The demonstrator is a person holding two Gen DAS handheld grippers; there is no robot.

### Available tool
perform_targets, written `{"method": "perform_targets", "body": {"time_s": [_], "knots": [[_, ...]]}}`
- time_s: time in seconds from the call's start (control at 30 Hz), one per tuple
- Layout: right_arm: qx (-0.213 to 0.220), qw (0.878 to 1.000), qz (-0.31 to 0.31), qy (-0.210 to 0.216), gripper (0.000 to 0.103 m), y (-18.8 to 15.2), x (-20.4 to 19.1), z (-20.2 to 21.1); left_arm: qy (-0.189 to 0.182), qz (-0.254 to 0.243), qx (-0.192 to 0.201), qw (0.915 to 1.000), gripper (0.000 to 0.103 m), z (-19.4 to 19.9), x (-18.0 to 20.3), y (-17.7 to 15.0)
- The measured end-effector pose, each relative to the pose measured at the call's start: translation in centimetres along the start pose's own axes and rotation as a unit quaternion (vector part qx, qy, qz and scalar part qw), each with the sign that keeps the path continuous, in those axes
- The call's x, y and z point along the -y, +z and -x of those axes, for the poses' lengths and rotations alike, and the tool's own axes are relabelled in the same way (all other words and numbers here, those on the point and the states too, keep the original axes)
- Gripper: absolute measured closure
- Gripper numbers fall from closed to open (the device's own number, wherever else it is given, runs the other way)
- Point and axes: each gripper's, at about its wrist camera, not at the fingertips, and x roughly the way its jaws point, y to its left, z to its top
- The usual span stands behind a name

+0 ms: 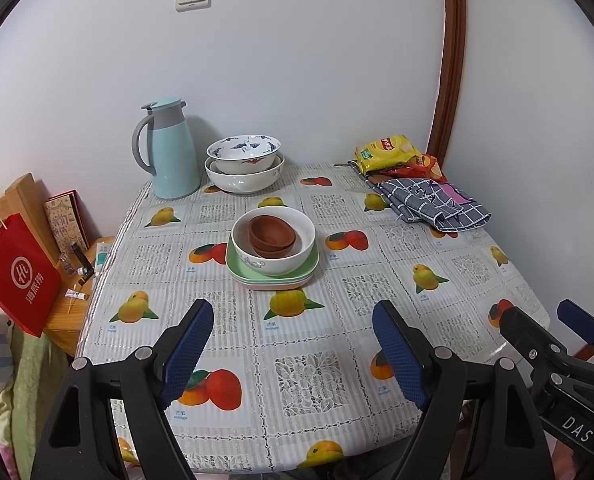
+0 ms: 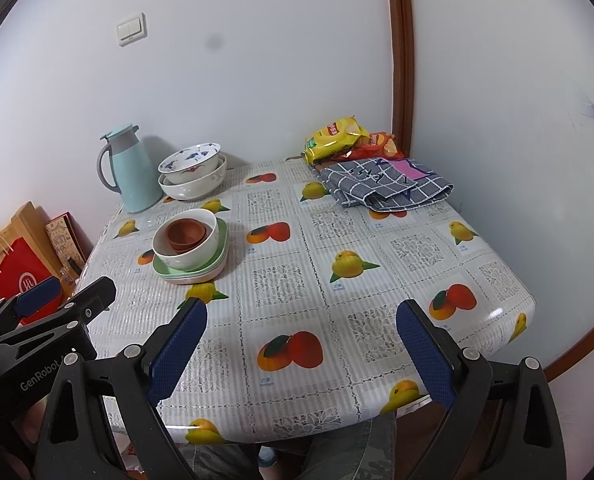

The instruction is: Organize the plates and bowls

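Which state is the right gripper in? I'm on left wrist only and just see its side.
Observer: Open. The right gripper has its jaws wide apart with nothing between them, over the near table edge.
Operator: Where's the plate stack relative to it?
Observer: Off to its left. The green plates, with the white bowl on top, lie beyond its left finger, not between the fingers.
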Motion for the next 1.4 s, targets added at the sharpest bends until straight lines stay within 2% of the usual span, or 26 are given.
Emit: {"method": "perform_targets", "body": {"time_s": [1.4], "knots": [[0.003,1.0,0.019,0.017,0.008,0.47,-0.93,0.11,0.014,0.005,0.011,0.9998,0.022,-0.22,-0.75,0.82]]}}
